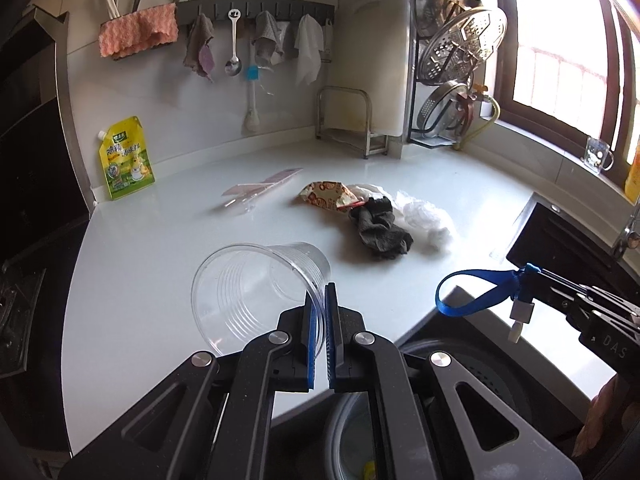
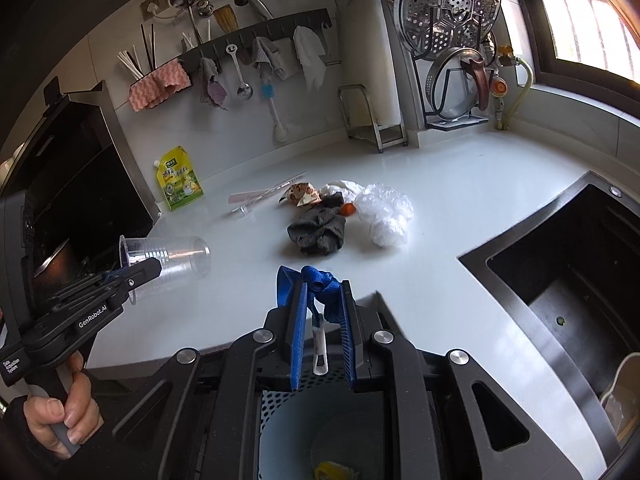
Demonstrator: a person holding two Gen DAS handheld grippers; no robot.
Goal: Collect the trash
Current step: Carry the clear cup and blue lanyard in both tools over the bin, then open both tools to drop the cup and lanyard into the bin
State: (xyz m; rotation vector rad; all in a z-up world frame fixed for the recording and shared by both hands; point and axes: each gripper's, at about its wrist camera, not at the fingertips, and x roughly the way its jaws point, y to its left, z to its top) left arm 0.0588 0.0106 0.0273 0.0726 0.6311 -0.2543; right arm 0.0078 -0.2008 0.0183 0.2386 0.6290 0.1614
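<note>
My left gripper (image 1: 321, 296) is shut on the rim of a clear plastic cup (image 1: 256, 288), which hangs on its side above the white counter's (image 1: 160, 248) front edge. The same cup (image 2: 168, 260) and left gripper (image 2: 150, 266) show at the left of the right wrist view. My right gripper (image 2: 326, 292) is shut on a blue lanyard strap (image 2: 316, 284) with a small white clip dangling between the pads; that strap (image 1: 472, 292) loops out at the right of the left wrist view. Below both grippers sits a bin (image 2: 288, 432) with a pale liner.
More litter lies mid-counter: a dark sock (image 1: 380, 228), crumpled clear plastic (image 1: 424, 216), a patterned wrapper (image 1: 324, 194), a pink-backed package (image 1: 260, 188). A yellow pouch (image 1: 126, 158) leans on the wall. A black sink (image 2: 560, 280) lies right, a stove (image 1: 24, 280) left.
</note>
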